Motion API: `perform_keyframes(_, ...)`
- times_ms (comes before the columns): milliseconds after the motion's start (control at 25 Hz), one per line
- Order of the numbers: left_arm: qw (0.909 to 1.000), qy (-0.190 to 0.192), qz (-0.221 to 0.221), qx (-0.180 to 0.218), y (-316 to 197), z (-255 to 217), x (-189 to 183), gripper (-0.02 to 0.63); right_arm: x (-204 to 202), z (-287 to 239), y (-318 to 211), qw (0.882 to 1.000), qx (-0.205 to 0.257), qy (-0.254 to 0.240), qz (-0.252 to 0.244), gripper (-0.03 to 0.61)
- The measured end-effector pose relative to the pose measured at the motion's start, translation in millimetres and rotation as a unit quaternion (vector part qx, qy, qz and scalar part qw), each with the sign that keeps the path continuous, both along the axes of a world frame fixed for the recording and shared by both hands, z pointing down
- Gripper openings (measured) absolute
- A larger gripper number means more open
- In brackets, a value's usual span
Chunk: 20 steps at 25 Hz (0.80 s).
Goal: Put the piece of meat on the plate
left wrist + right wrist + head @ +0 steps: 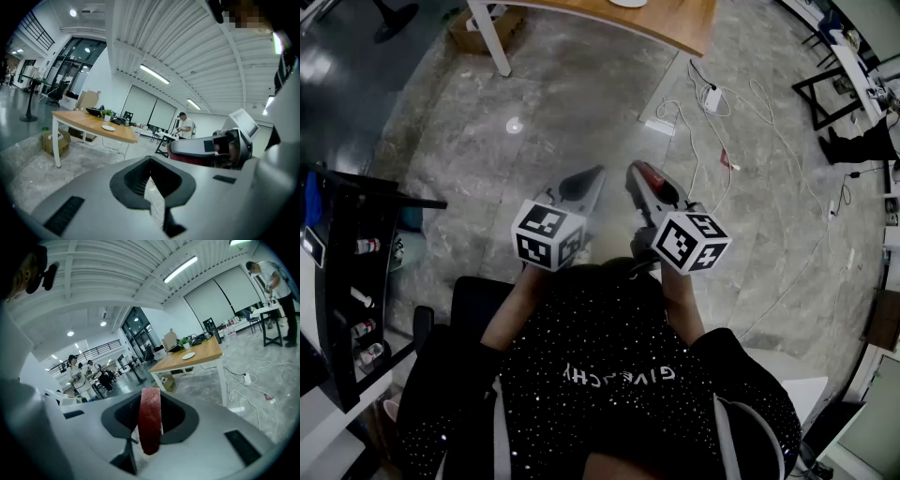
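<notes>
In the head view, the left gripper [592, 176] and the right gripper [639, 173] sit side by side at frame centre, tips close together, just above the person's torso [619, 375] at the bottom. The piece of meat [150, 420] stands upright between the right gripper's jaws. The table [675, 23] runs along the top edge, well apart from both grippers. A cardboard box [487, 28] sits under its left end. In the right gripper view, the plate [188, 355] lies on the table, right of centre beyond the meat. Cables [712, 97] lie on the floor [562, 103] at upper right, below the table. A shelf unit [342, 281] stands at the left edge.
</notes>
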<state>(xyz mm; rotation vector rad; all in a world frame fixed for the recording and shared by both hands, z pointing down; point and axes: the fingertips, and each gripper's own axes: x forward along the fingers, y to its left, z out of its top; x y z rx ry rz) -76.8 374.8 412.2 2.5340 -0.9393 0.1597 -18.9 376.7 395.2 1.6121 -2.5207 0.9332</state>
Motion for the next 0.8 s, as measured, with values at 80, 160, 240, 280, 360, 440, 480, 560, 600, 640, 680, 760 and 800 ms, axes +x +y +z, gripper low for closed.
perform_keyframes(80,1.0,0.001,-0.002,-0.003,-1,2,-3,0.009,-2,-1,-1,1.0,0.001,0.0,-0.001,0.094)
perform_keyframes(160,1.0,0.001,-0.003,-0.004,-1,3,-5,0.009,-4,0,-2,1.0,0.0,0.001,-0.003,0.094)
perform_keyframes(240,1.0,0.0,-0.003,-0.004,-3,4,-5,0.009,-4,2,-5,1.0,-0.003,0.001,-0.003,0.094)
perform_keyframes(280,1.0,-0.002,-0.003,-0.004,-5,4,-4,0.009,-3,2,-8,1.0,-0.003,0.001,-0.004,0.094)
perform_keyframes(360,1.0,-0.006,-0.004,-0.005,-13,6,-1,0.009,1,3,-17,1.0,-0.003,0.0,-0.005,0.094)
perform_keyframes(440,0.9999,-0.008,-0.008,-0.009,-24,8,3,0.009,5,4,-29,1.0,-0.004,-0.002,-0.009,0.094)
perform_keyframes(480,0.9999,-0.009,-0.009,-0.01,-30,8,5,0.009,7,3,-34,1.0,-0.005,-0.004,-0.011,0.094)
perform_keyframes(560,0.9999,-0.009,-0.011,-0.01,-42,7,12,0.011,14,2,-47,1.0,-0.005,-0.005,-0.012,0.094)
perform_keyframes(600,0.9998,-0.008,-0.012,-0.01,-50,7,16,0.009,18,2,-54,1.0,-0.006,-0.006,-0.012,0.095)
perform_keyframes(640,0.9998,-0.008,-0.014,-0.012,-58,8,20,0.009,22,3,-63,1.0,-0.007,-0.005,-0.013,0.095)
perform_keyframes(680,0.9998,-0.008,-0.016,-0.014,-66,9,24,0.009,26,4,-71,1.0,-0.009,-0.004,-0.014,0.094)
perform_keyframes(760,0.9997,-0.009,-0.017,-0.017,-82,11,32,0.009,33,6,-87,1.0,-0.014,-0.003,-0.018,0.095)
perform_keyframes(800,0.9996,-0.01,-0.018,-0.017,-91,12,37,0.009,37,6,-95,1.0,-0.014,-0.001,-0.02,0.095)
